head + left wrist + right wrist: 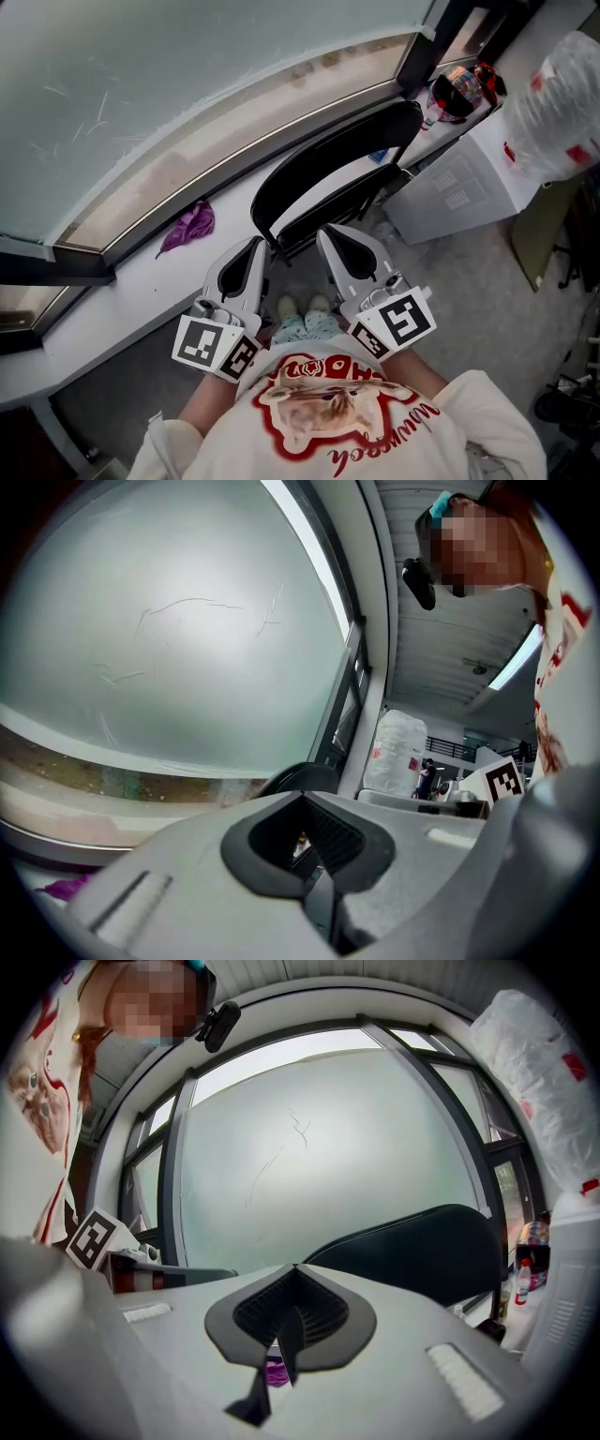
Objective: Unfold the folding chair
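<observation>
The black folding chair (328, 173) stands folded flat, leaning against the white window ledge (122, 281) just ahead of me. In the right gripper view its dark backrest (422, 1251) rises to the right, and the left gripper view shows its top edge (302, 776) just past the jaws. My left gripper (260, 244) and right gripper (325, 234) are side by side at chest height, both short of the chair's lower edge and pointing at it. Both are shut, with nothing held between the jaws of the left gripper (302, 797) or the right gripper (294, 1269).
A purple cloth (190, 225) lies on the ledge left of the chair. A white cabinet (459, 187) stands to the right, with a large plastic bag (562, 103) and a red-and-black helmet-like item (459, 89) near it. My feet (302, 309) show on the grey floor between the grippers.
</observation>
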The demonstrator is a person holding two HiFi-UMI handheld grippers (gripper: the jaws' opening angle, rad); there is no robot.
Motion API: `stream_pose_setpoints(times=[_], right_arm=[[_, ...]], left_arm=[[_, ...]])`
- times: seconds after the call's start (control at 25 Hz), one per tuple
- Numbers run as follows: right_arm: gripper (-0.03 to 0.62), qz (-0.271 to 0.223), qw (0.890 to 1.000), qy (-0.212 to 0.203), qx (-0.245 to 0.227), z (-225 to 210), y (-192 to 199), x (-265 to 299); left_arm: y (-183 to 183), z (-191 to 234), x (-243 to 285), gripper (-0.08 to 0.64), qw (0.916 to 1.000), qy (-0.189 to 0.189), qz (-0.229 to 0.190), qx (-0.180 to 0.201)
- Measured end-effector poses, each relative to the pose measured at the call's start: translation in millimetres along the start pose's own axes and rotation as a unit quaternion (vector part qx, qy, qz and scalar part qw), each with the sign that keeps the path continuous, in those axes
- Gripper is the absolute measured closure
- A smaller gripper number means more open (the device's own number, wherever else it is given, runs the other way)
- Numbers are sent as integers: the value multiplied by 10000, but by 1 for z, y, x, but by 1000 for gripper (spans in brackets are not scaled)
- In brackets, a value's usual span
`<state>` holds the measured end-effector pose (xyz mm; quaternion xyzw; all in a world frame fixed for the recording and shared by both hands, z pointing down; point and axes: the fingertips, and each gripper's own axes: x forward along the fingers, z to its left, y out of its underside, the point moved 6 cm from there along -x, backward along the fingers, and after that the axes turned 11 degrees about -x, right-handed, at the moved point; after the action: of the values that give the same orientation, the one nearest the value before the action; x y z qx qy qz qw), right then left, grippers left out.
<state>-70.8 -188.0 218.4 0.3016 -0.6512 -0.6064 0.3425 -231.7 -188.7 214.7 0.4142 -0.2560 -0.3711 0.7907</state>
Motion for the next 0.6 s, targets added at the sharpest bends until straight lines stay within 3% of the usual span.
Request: stream_pose_setpoints(times=[0.32, 0.6], right_arm=[[571, 245, 9996, -74, 132, -13, 18, 4], [571, 401, 9989, -36, 245, -23, 37, 6]], left_arm=[[31, 38, 0, 534, 9965, -833, 100, -35], [76, 72, 11, 444, 9896, -1252, 701, -55]])
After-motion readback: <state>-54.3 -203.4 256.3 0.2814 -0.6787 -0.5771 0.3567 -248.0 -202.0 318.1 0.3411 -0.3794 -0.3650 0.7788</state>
